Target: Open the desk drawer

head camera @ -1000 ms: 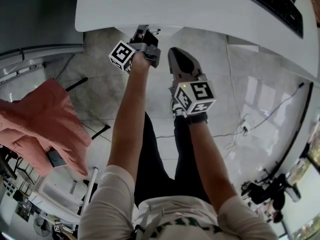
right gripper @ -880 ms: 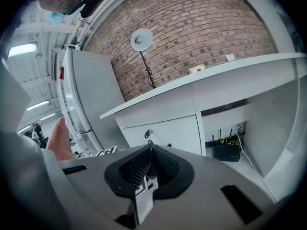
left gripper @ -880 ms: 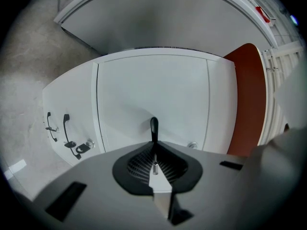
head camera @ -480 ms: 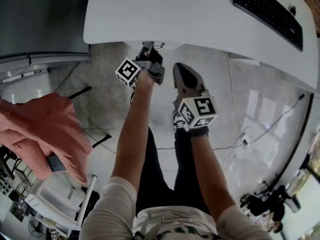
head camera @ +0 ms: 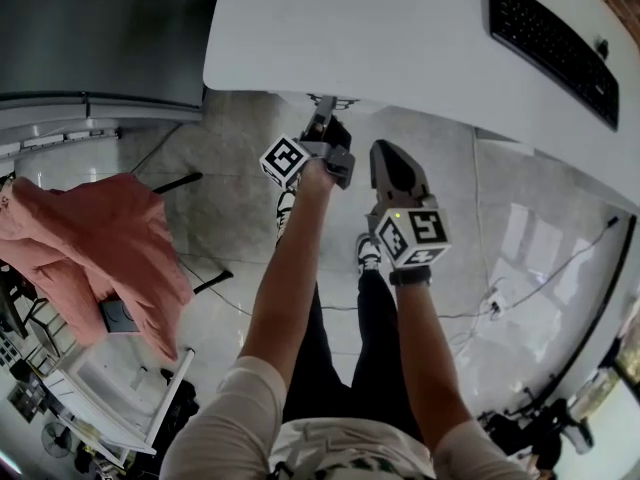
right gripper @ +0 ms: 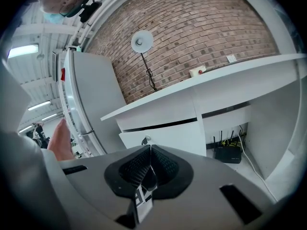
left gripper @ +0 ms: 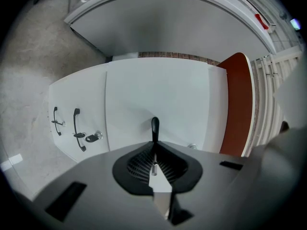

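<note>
A black keyboard point(head camera: 553, 48) lies on the white desk point(head camera: 380, 38).

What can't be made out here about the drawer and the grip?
Left gripper view: the left gripper covers the drawer handle's lower half.
Head view: the desk top hides handle and gripper tips.
Right gripper view: drawer front shows; whether it is pulled out does not.

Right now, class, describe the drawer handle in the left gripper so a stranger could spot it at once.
Start at the white desk; below its top is a wide white drawer front. The handle is the lone black bar on that front, clamped in the left gripper; two other black handles sit on the next panel, beside a key.
</note>
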`<action>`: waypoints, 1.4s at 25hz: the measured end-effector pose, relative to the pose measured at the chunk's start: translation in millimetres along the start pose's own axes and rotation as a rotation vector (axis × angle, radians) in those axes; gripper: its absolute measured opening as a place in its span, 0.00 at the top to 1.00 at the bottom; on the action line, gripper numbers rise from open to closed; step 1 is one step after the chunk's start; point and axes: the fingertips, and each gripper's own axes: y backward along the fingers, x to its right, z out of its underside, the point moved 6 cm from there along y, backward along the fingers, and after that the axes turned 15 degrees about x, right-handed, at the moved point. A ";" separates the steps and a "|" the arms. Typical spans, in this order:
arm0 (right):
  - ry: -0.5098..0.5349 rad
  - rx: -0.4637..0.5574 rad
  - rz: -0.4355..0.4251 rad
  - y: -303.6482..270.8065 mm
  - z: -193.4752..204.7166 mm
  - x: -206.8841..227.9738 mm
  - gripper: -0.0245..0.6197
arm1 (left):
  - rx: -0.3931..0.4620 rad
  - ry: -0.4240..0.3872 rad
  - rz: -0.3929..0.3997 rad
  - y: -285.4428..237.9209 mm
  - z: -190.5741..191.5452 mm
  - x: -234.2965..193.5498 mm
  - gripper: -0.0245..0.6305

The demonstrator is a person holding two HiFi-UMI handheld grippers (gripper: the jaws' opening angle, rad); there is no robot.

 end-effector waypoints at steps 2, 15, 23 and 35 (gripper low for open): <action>0.003 -0.004 -0.004 -1.0 -0.2 -3.5 0.96 | -0.008 -0.009 -0.016 2.4 -1.5 -0.9 0.94; -0.004 -0.006 0.003 -7.2 3.0 -9.8 0.96 | 0.014 0.014 -0.021 25.5 0.2 -2.9 0.94; -0.010 -0.005 -0.001 -6.5 4.2 -10.5 0.96 | 0.022 0.026 -0.038 33.7 -0.1 -2.1 0.94; -0.013 0.006 0.007 2.7 -4.0 -10.2 0.96 | 0.017 0.005 -0.068 61.5 3.3 -2.2 0.94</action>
